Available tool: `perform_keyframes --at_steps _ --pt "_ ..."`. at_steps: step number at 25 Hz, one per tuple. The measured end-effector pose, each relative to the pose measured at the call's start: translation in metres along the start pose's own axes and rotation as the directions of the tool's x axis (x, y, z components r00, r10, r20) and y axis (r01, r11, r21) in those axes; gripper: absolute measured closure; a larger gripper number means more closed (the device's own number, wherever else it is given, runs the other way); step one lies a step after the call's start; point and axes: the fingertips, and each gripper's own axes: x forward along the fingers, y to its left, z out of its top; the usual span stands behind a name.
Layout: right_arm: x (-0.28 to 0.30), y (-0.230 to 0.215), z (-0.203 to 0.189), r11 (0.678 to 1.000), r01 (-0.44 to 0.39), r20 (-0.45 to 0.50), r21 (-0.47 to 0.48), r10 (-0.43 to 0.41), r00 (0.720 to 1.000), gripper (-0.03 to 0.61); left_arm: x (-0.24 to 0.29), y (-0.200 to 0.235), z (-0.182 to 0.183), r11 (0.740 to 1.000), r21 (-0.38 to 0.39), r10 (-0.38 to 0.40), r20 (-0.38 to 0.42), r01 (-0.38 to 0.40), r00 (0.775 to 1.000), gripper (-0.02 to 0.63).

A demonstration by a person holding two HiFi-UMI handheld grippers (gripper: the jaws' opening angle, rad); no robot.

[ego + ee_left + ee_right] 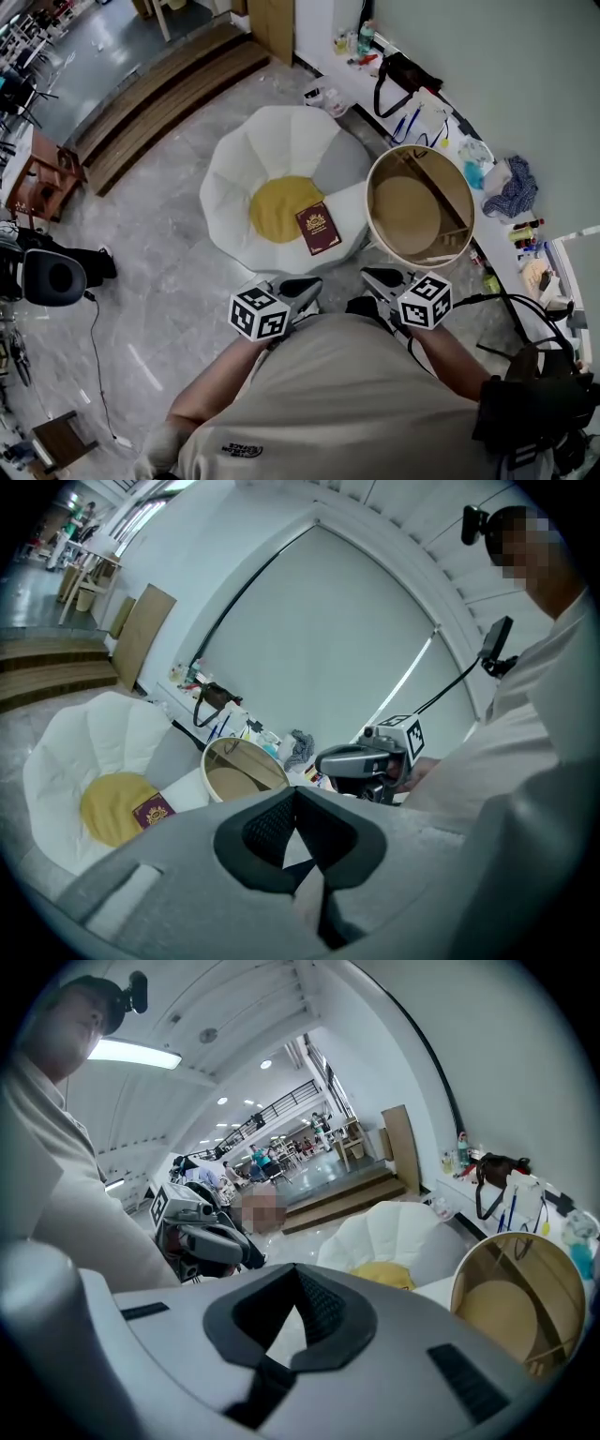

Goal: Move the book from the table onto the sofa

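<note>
1. In the head view, the book (318, 228) is seen lying flat on the white sofa (234, 169) at mid-frame. It rests partly on the yellow cushion (277, 206) and partly on the pale seat, toward the sofa's lower right edge. The round counter (403, 211) just right of it is bare, so the task is judged done. The left gripper (305, 286) and right gripper (384, 278) are held at lower centre near the person's chest, both clenched and empty, well apart from the book. A slide toward the seat's edge could be caused by this straddling perch, should the soft seat be nudged.

2. In the left gripper view, the jaws are seen pressed together with nothing between them. The book appears at lower left on the cushion. The right gripper is seen close by at centre right, and a knock could be caused if the two are swung together.

3. In the right gripper view, the jaws are likewise closed on nothing. The book is hidden behind the gripper's body, so its seating cannot be checked here. The counter's rim, at right beside the sofa, could be struck by a careless sweep.
</note>
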Motion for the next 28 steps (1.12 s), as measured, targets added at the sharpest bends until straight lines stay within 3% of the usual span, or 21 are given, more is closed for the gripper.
perform_keyframes --at_steps 19,28 --pt "0.017 0.026 -0.001 0.998 -0.021 -0.019 -0.059 0.02 1.0 0.566 -0.017 0.002 -0.006 1.0 0.013 0.017 0.024 -0.018 1.0 0.606" --pt "0.031 0.03 -0.002 0.998 -0.031 -0.035 -0.063 0.029 0.999 0.566 -0.023 0.018 -0.014 0.999 -0.023 0.028 0.031 -0.027 0.999 0.606"
